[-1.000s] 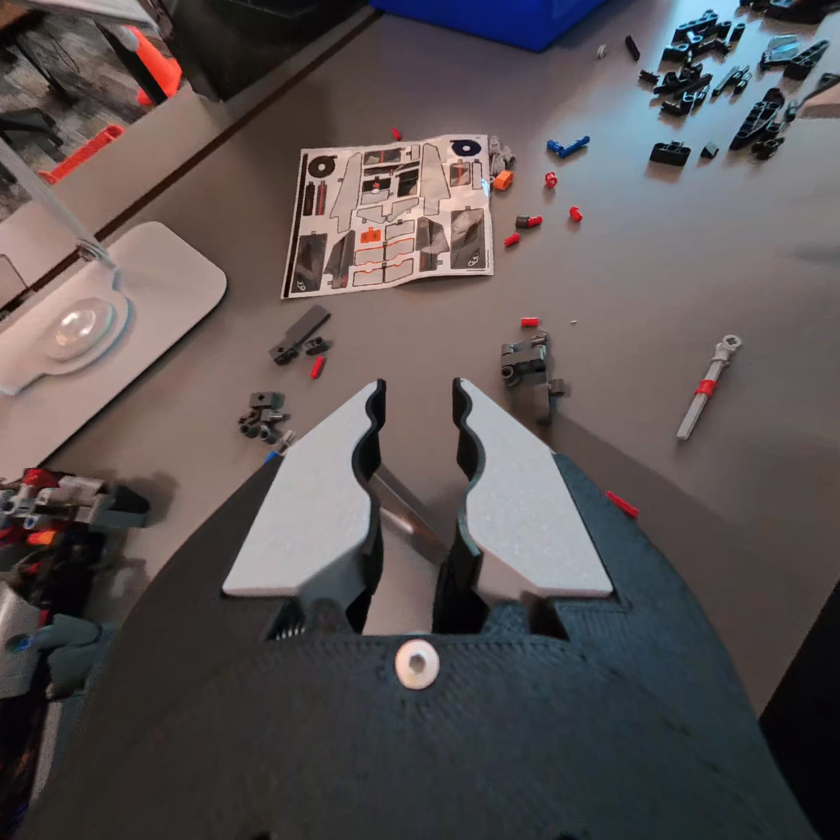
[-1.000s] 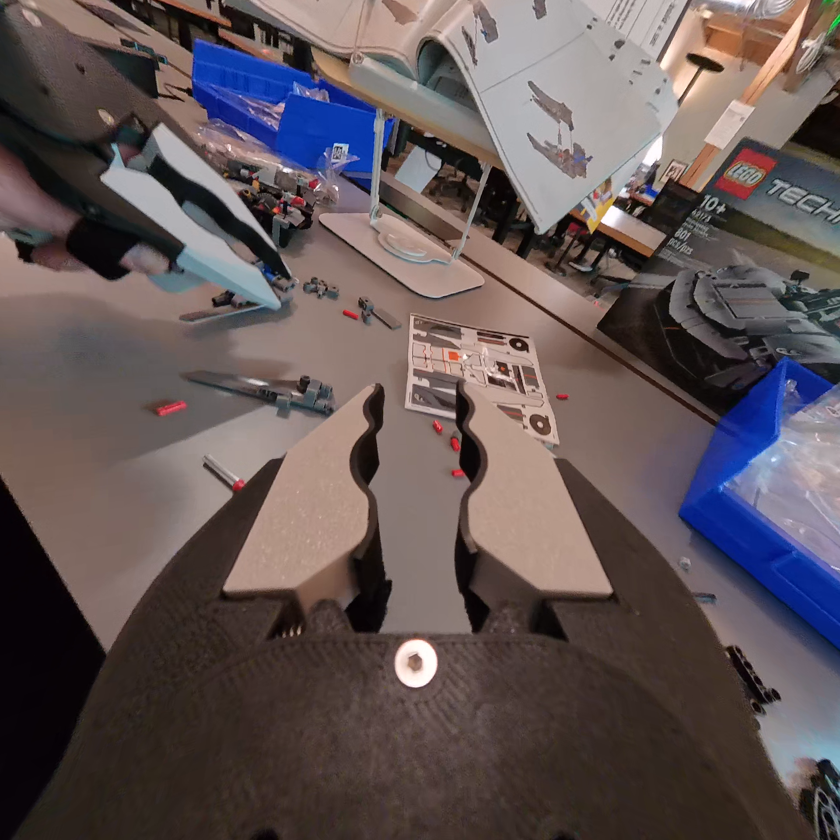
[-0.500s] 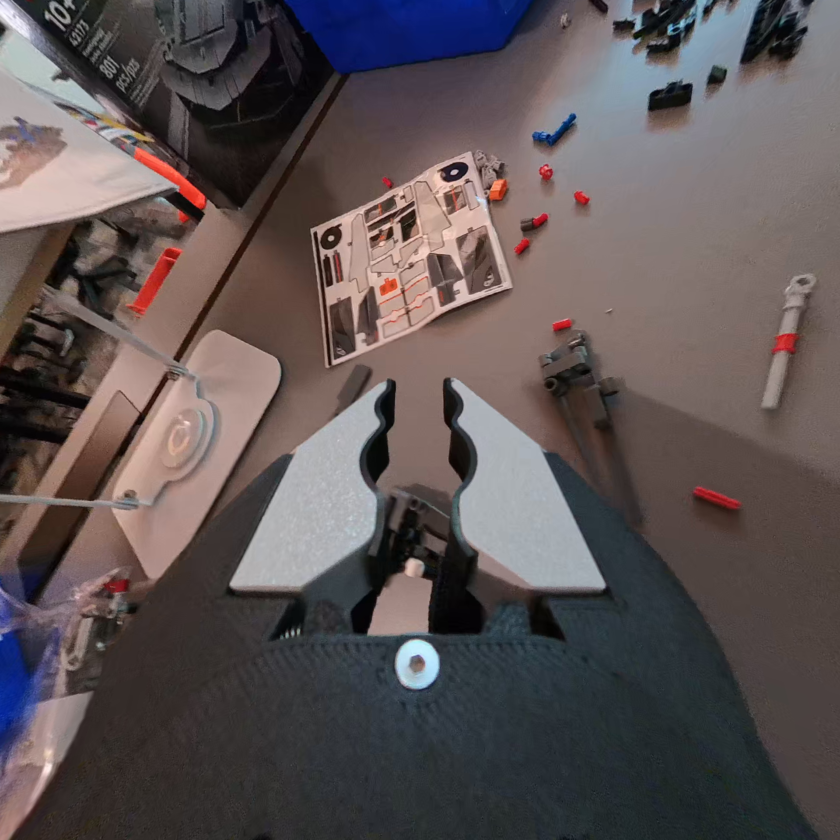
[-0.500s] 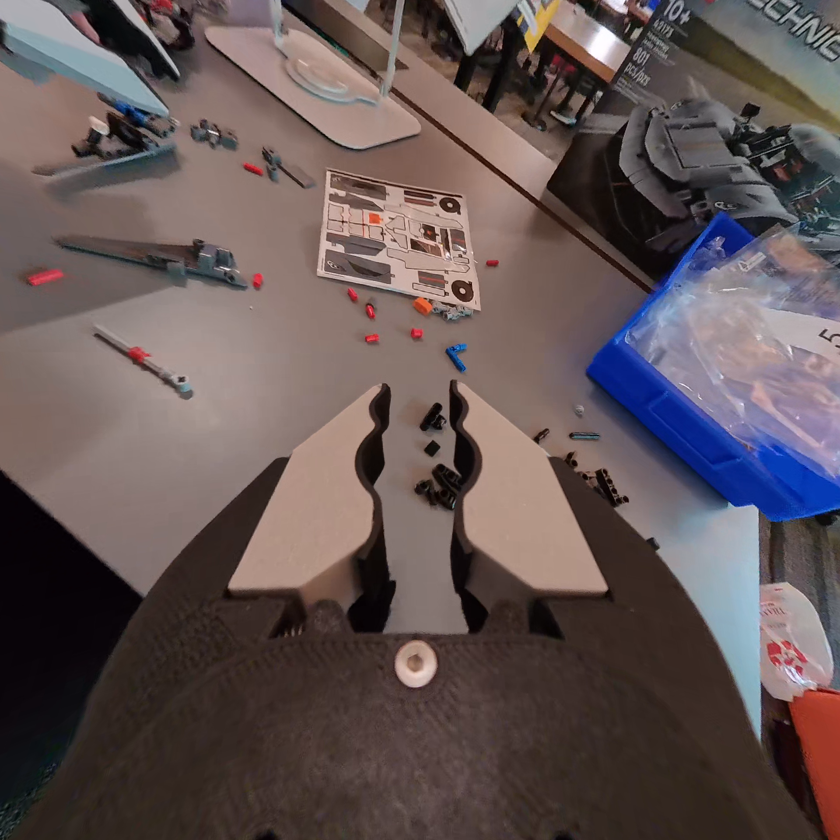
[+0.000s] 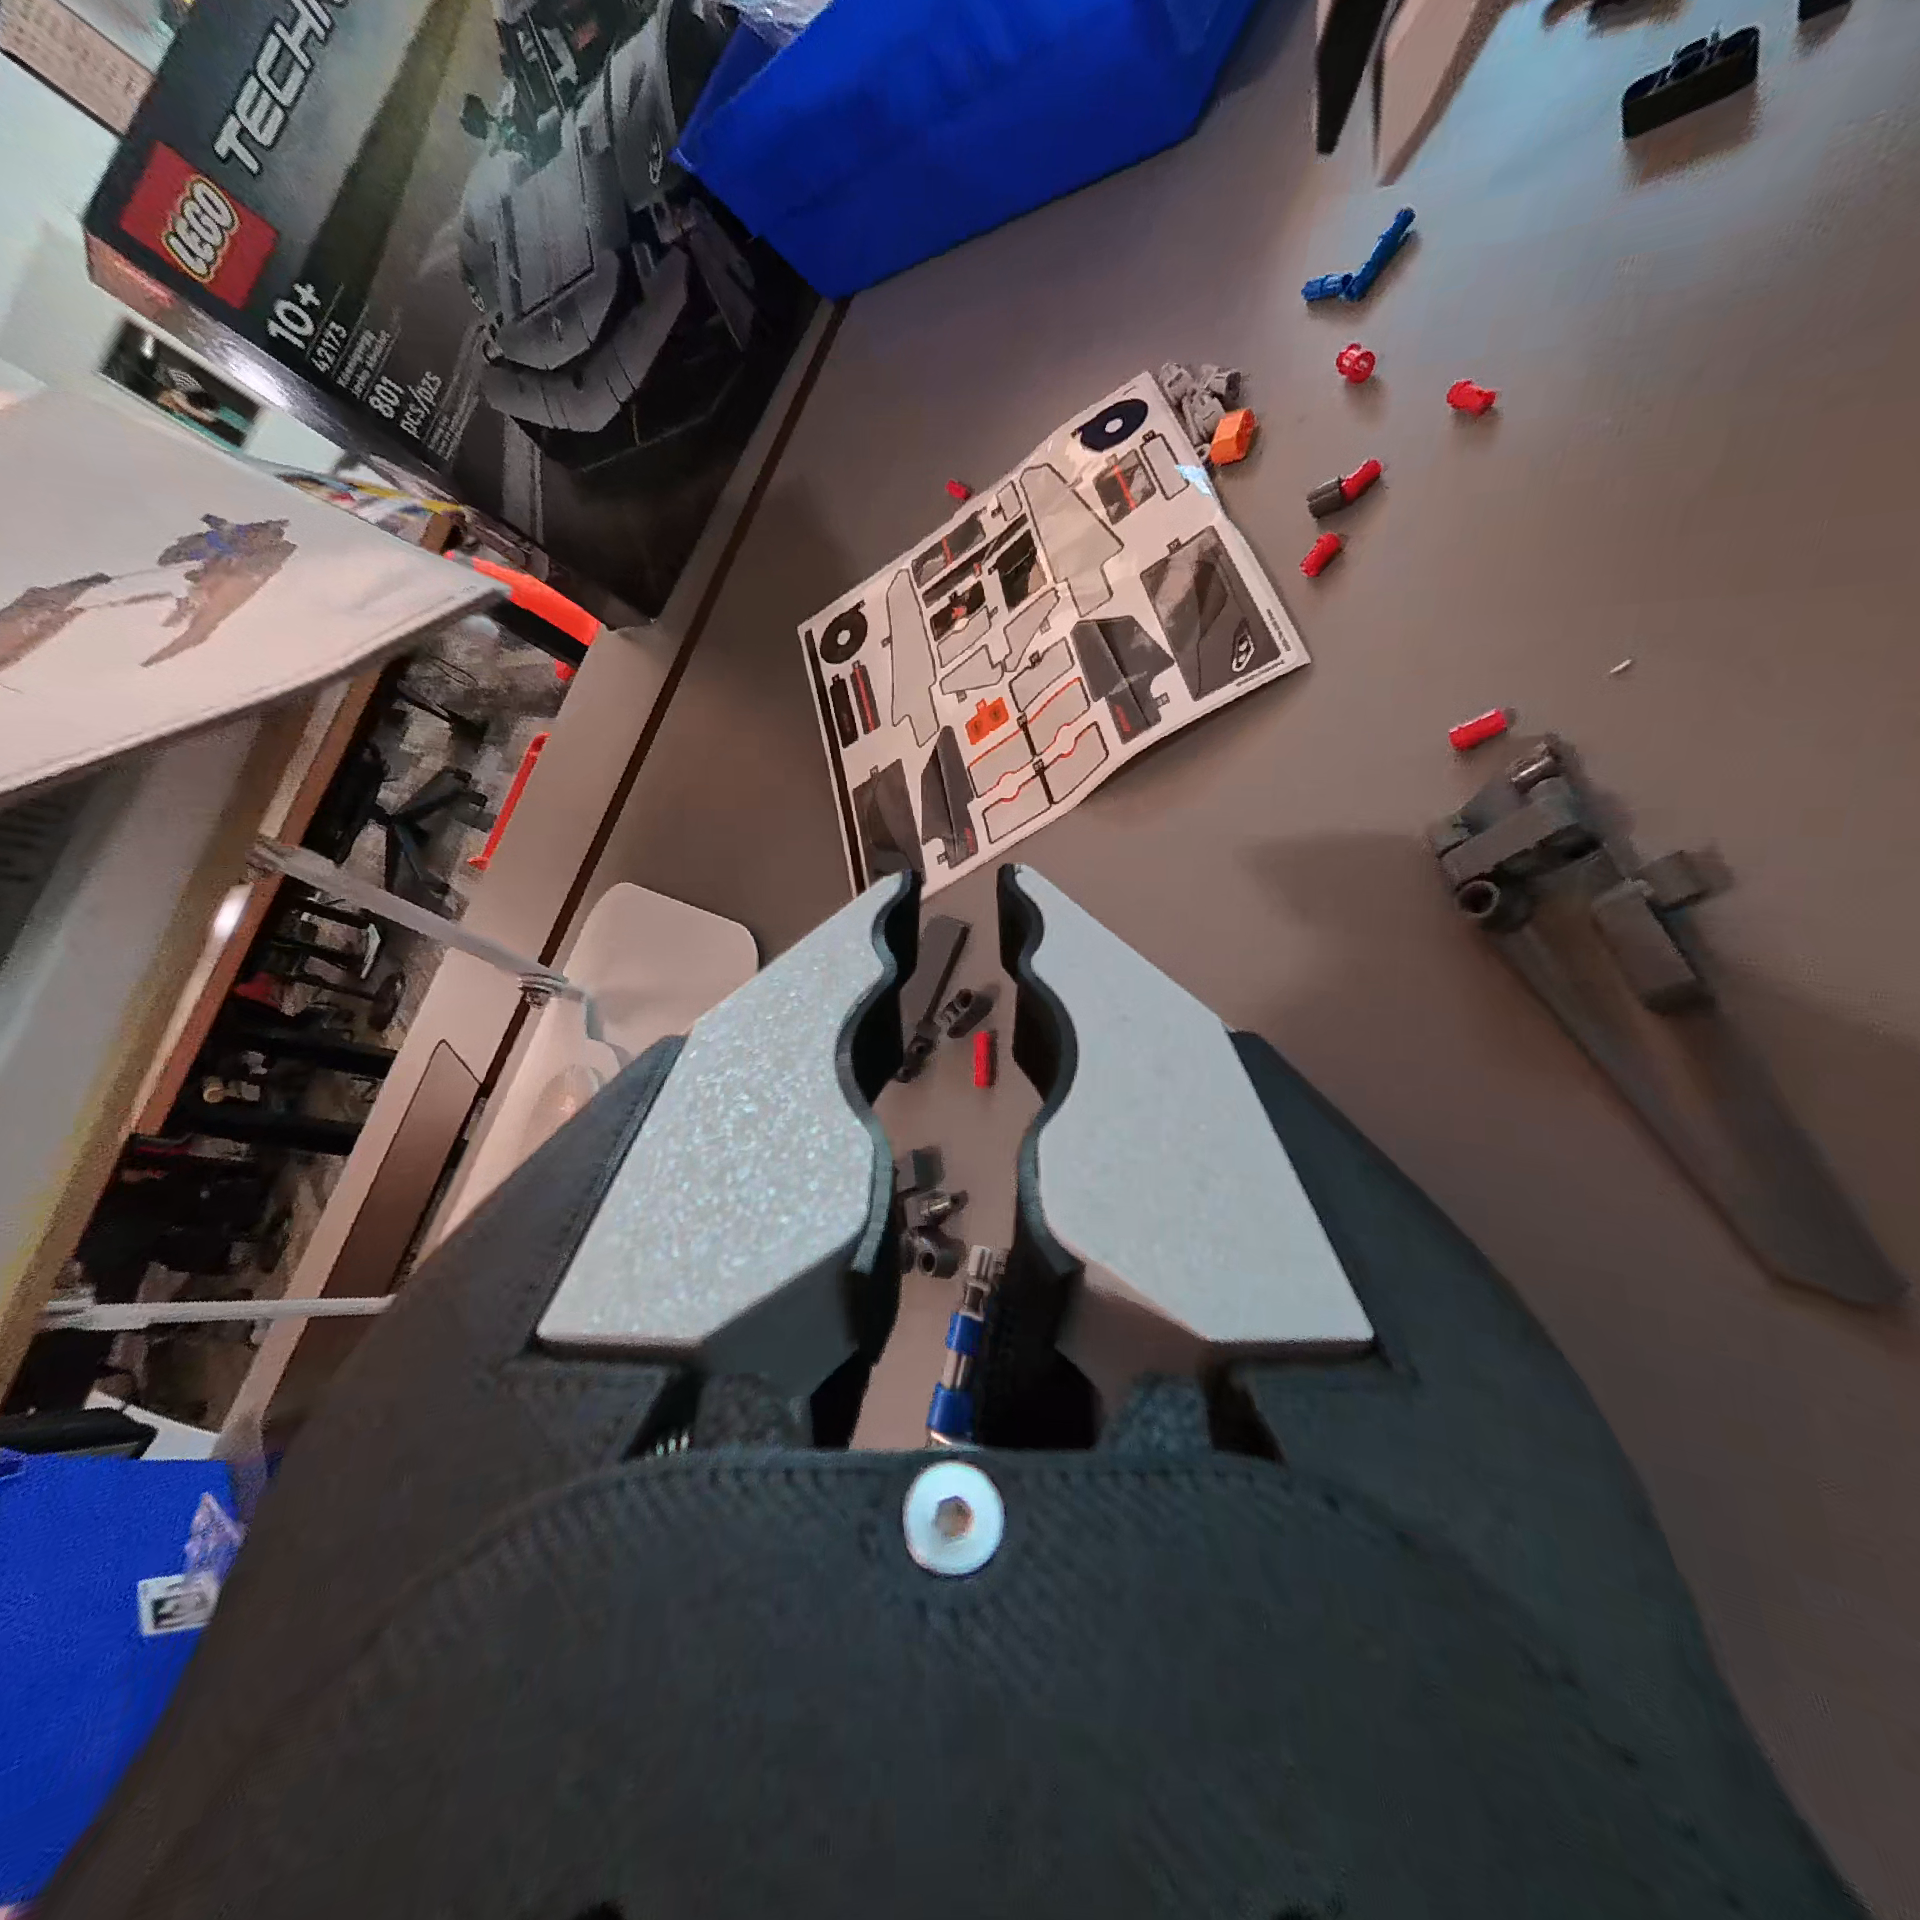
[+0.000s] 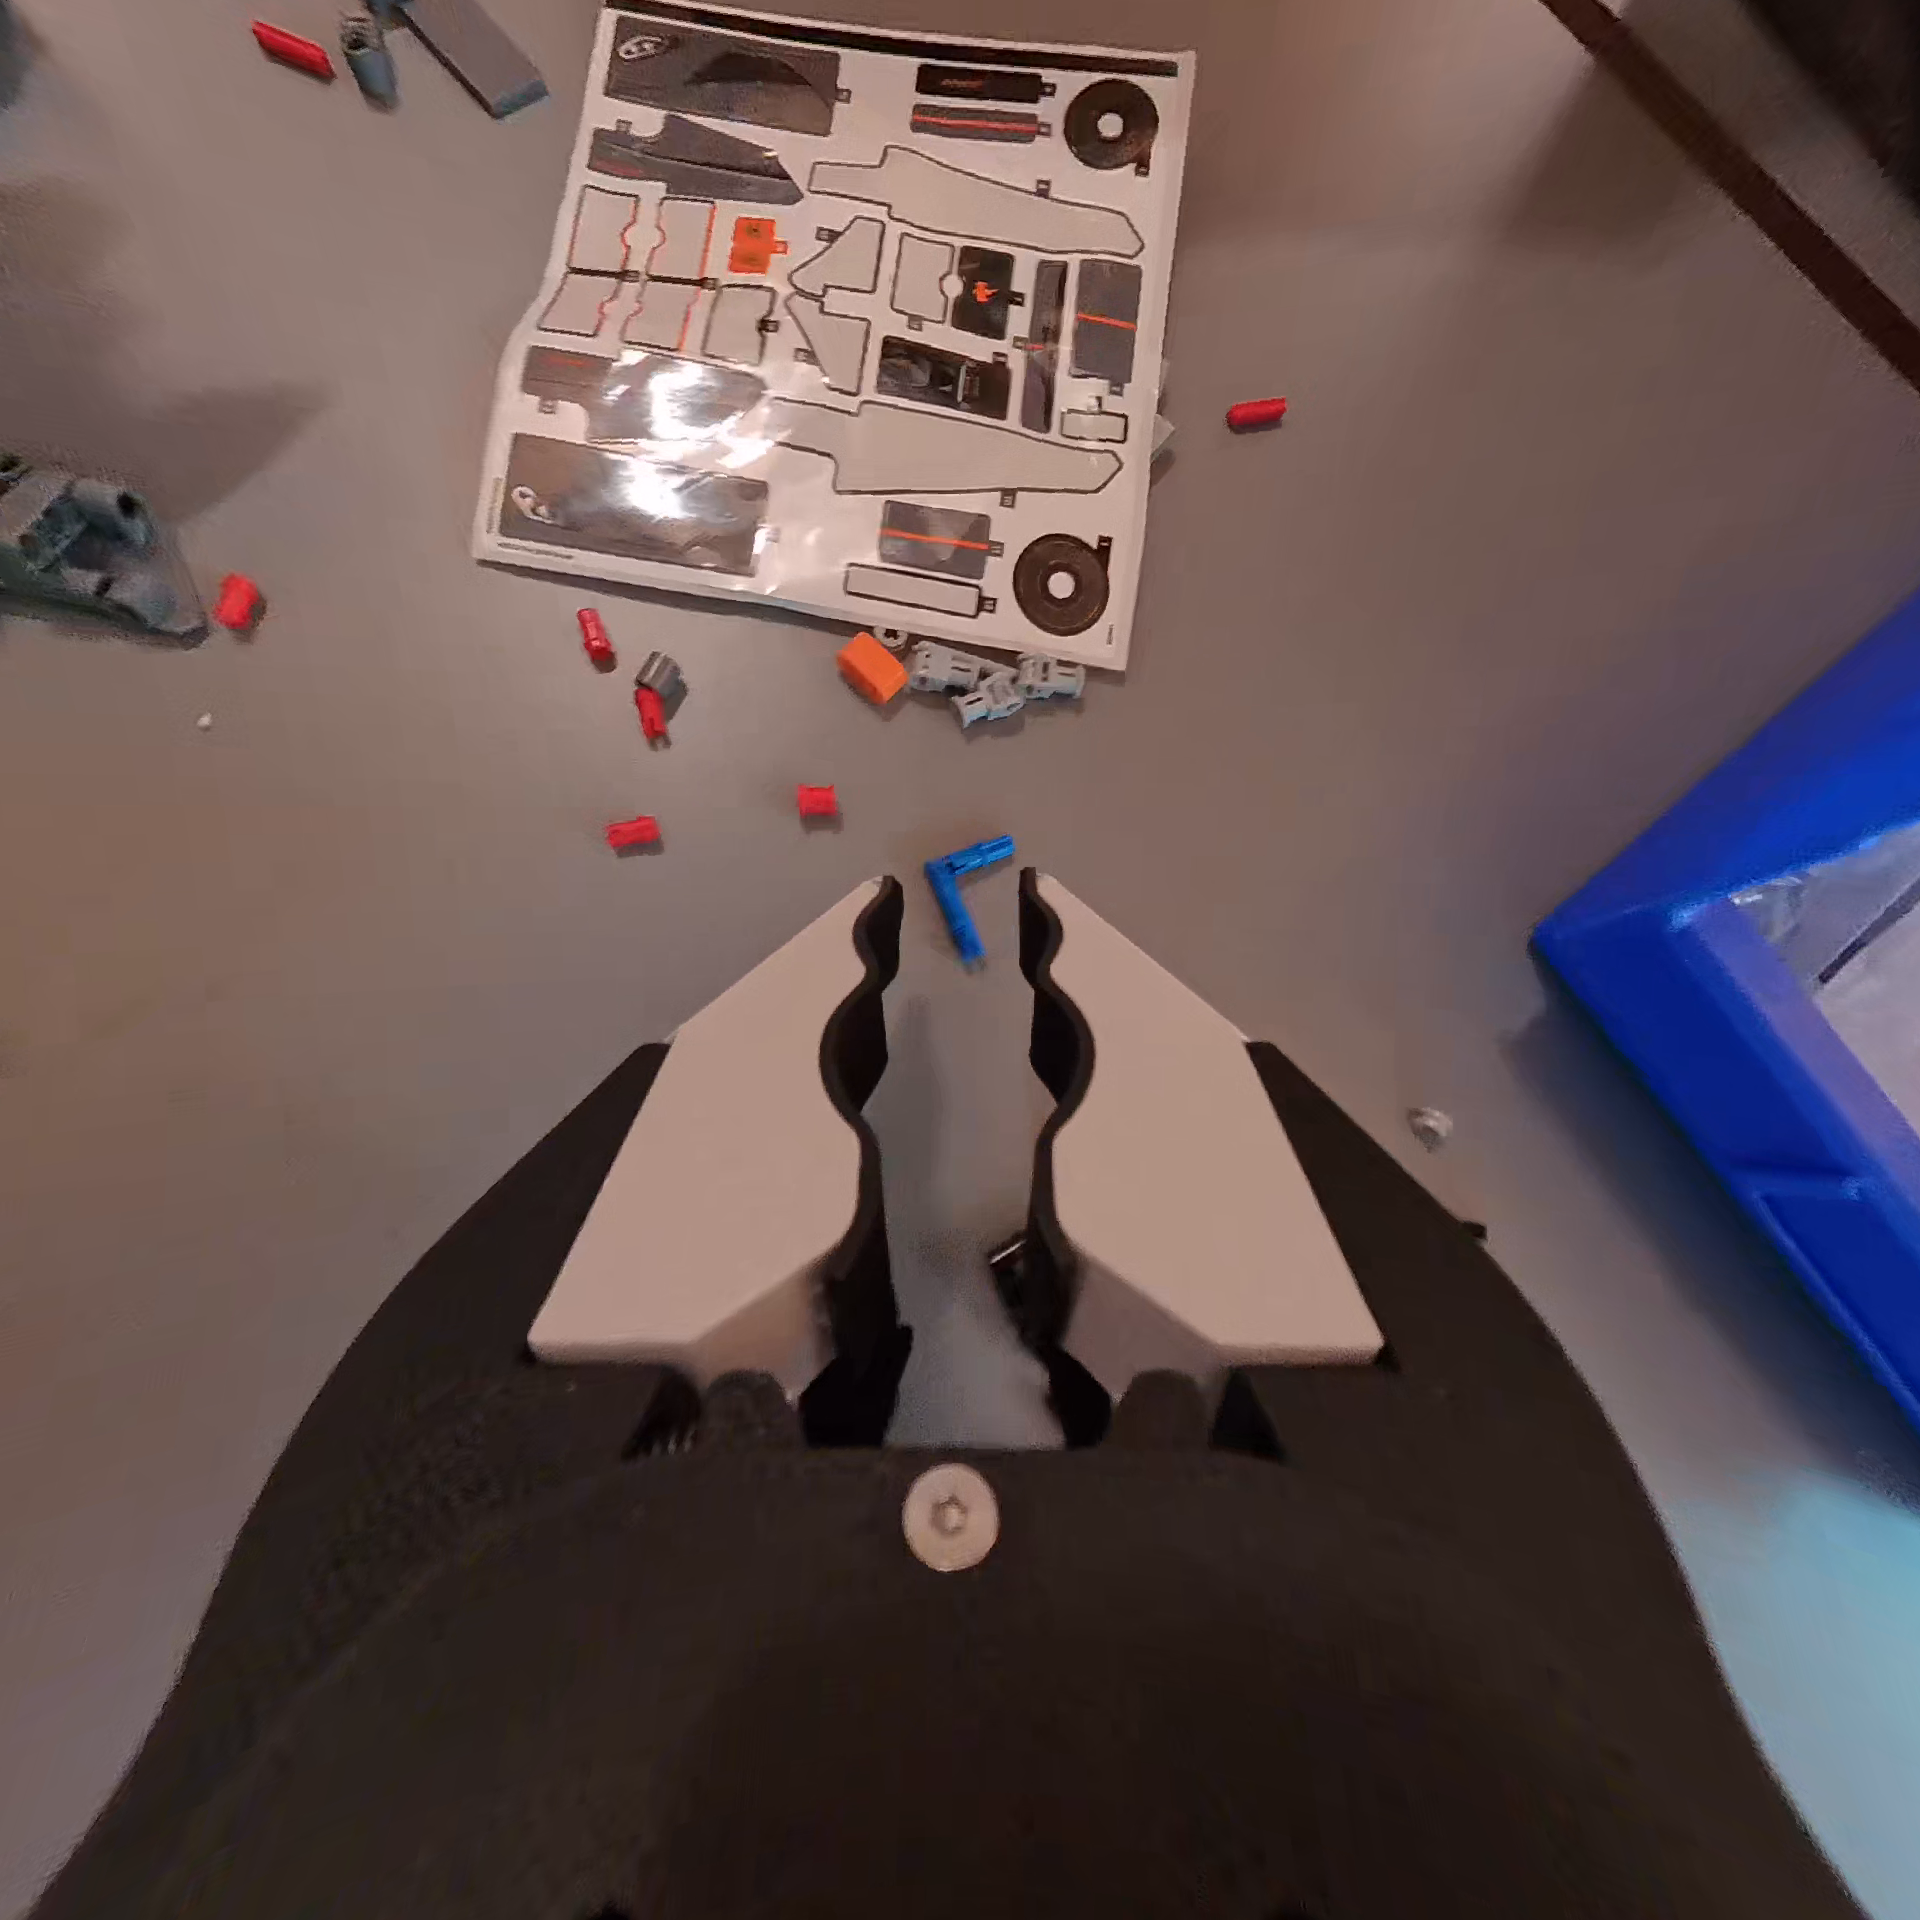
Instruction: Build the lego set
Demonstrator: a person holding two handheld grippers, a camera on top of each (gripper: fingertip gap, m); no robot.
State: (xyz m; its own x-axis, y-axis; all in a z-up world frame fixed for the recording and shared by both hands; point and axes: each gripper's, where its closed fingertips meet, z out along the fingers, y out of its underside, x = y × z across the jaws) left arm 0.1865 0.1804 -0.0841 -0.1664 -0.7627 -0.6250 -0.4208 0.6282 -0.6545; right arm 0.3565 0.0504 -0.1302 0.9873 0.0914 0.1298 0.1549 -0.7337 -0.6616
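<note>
1. Two grippers hang over a grey table (image 6: pixel 1455 727) strewn with loose lego pieces; neither holds anything.
2. Right gripper (image 6: pixel 961 883): fingers spread a little, with a blue L-shaped piece (image 6: pixel 964 894) lying on the table just past the tips, in line with the gap.
3. Left gripper (image 5: pixel 958 883): fingers parted by a narrow gap, through which show a dark flat piece (image 5: pixel 935 977), a red pin (image 5: pixel 981 1058) and, nearer the base, a blue-and-grey axle (image 5: pixel 961 1340), all below on the table.
4. Sticker sheet (image 6: pixel 831 332) lies flat beyond the blue piece, with an orange block (image 6: pixel 871 667) and pale grey connectors (image 6: pixel 997 681) at its near edge.
5. Red pins (image 6: pixel 632 831) lie scattered to the left.
6. Long grey wedge assembly (image 5: pixel 1621 987) rests right of the left gripper.
7. Blue bin (image 6: pixel 1766 987) stands at the right; the set's box (image 5: pixel 447 260) stands at the table's far edge.
</note>
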